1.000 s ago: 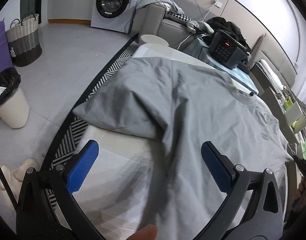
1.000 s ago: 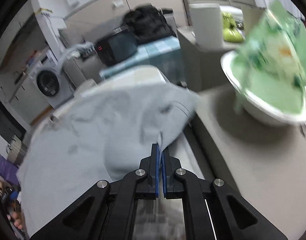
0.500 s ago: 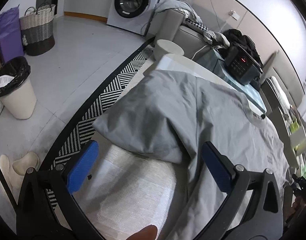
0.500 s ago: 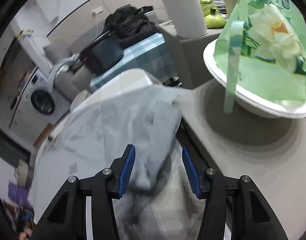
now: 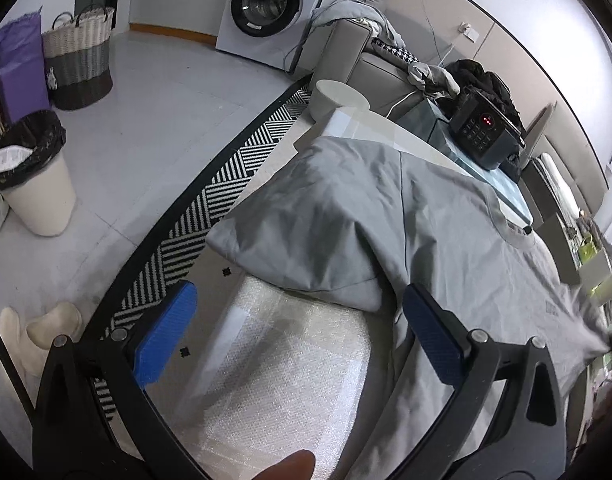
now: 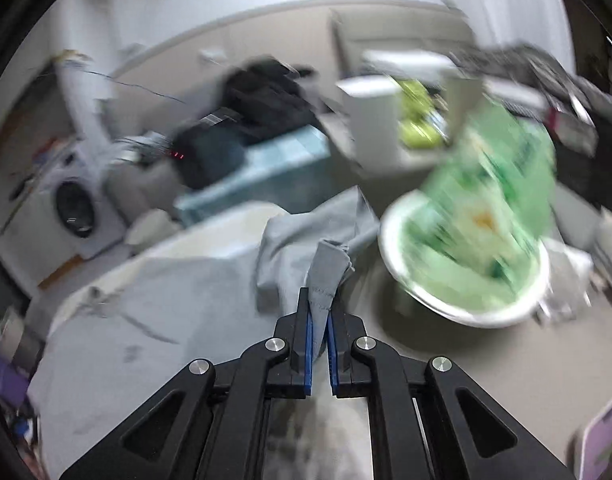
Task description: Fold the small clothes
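A grey T-shirt lies spread on a table covered in bubble wrap, its left sleeve folded over the table's edge. My left gripper hangs open above the bare wrap, just short of that sleeve, with nothing between its blue pads. In the right wrist view the grey T-shirt stretches away to the left. My right gripper is closing its jaws on the sleeve hem, which is pinched between the pads and lifted off the table.
A white bowl with a green bag sits close to the right of the right gripper. A black device stands past the shirt. On the floor to the left are a striped rug, a bin, a basket and slippers.
The right gripper opened over the shirt's edge, then closed on the sleeve hem and rose with it. The left gripper drifted sideways, still open, so more floor shows.
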Action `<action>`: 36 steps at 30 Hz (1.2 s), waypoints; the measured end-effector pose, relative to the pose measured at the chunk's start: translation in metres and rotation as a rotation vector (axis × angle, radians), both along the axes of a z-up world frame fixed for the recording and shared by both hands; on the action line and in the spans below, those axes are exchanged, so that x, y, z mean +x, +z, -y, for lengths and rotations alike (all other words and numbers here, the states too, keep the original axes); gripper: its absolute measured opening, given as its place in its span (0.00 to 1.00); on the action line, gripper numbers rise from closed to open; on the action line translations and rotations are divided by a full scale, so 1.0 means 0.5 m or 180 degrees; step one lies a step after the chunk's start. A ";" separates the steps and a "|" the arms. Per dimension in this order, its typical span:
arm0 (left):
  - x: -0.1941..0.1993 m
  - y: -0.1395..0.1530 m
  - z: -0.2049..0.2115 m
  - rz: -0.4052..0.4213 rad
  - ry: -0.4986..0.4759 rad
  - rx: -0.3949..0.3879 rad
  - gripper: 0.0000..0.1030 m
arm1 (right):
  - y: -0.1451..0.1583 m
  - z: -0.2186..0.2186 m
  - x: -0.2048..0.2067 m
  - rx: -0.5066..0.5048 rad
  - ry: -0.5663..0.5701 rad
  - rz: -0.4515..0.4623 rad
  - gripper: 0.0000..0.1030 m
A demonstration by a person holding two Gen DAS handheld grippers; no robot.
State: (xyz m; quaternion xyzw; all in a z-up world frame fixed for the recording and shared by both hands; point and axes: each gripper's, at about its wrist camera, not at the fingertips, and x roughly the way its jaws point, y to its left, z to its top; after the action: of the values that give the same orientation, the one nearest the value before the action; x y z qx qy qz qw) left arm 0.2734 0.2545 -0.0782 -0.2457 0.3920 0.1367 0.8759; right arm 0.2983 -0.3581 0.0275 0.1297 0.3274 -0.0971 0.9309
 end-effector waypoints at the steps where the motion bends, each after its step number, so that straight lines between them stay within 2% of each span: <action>1: -0.001 -0.001 0.000 0.0007 0.0002 -0.0021 0.99 | 0.000 0.003 -0.003 0.0006 -0.0004 0.0016 0.06; 5: -0.014 0.006 0.008 0.0022 -0.0048 0.0063 0.99 | 0.033 -0.057 -0.014 -0.0141 0.0364 0.0319 0.06; 7: -0.016 0.009 0.014 0.0024 -0.0077 0.0089 0.99 | 0.055 -0.124 -0.007 -0.0222 0.0821 0.0480 0.06; 8: -0.018 0.012 0.020 0.0022 -0.0103 0.0095 0.99 | 0.066 -0.179 -0.003 -0.0299 0.1216 0.0548 0.06; 9: -0.018 0.014 0.024 0.0020 -0.0124 0.0103 0.99 | 0.065 -0.225 -0.001 -0.0353 0.1522 0.0546 0.12; 11: -0.020 0.019 0.036 0.0018 -0.0163 0.0137 0.99 | 0.050 -0.300 0.007 -0.0361 0.2205 0.0309 0.22; 12: -0.023 0.022 0.044 0.0022 -0.0189 0.0159 0.99 | 0.027 -0.338 0.008 -0.0356 0.2553 0.0062 0.36; 13: -0.023 0.025 0.051 0.0025 -0.0208 0.0174 0.99 | 0.008 -0.359 0.006 -0.0393 0.2720 -0.0119 0.42; 15: -0.030 0.031 0.064 0.0036 -0.0270 0.0216 0.99 | -0.023 -0.374 -0.006 -0.0502 0.2878 -0.0321 0.43; 18: -0.036 0.033 0.077 0.0010 -0.0332 0.0264 0.99 | -0.042 -0.332 -0.020 -0.0465 0.2678 -0.0431 0.44; 20: -0.034 0.032 0.083 -0.0014 -0.0369 0.0277 0.99 | -0.046 -0.282 -0.010 -0.0417 0.2287 -0.0459 0.44; 21: -0.032 0.032 0.089 -0.0027 -0.0393 0.0272 0.99 | -0.051 -0.245 0.005 -0.0345 0.1977 -0.0512 0.45; 22: -0.029 0.033 0.096 -0.0022 -0.0424 0.0254 0.99 | -0.056 -0.223 0.018 -0.0204 0.1817 -0.0556 0.45; 23: -0.026 0.034 0.098 -0.0013 -0.0446 0.0240 0.99 | -0.065 -0.193 0.037 0.0083 0.1652 -0.0650 0.45; 26: -0.017 0.042 0.123 0.0018 -0.0532 0.0172 0.99 | -0.080 -0.167 0.067 0.0751 0.1647 -0.0709 0.45; 28: -0.013 0.050 0.148 0.0057 -0.0622 0.0109 0.99 | -0.082 -0.181 0.095 0.0918 0.1698 -0.0688 0.45; 32: 0.012 0.063 0.227 0.0102 -0.0883 0.0022 0.99 | -0.098 -0.224 0.187 0.1064 0.1640 -0.0716 0.45; 33: 0.024 0.067 0.257 0.0115 -0.0976 0.0034 0.99 | -0.090 -0.241 0.216 0.1147 0.1755 -0.0529 0.45; 34: 0.035 0.071 0.282 0.0126 -0.1051 0.0039 0.99 | -0.084 -0.260 0.243 0.1136 0.1828 -0.0423 0.45; 36: 0.062 0.082 0.350 0.0171 -0.1284 0.0027 0.99 | -0.078 -0.277 0.264 0.0943 0.1733 -0.0536 0.45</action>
State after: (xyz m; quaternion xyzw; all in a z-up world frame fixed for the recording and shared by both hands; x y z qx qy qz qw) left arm 0.3046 0.0796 -0.0373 -0.1622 0.4091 -0.0465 0.8967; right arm 0.4301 -0.2194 -0.0116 0.1630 0.4365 0.1939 0.8633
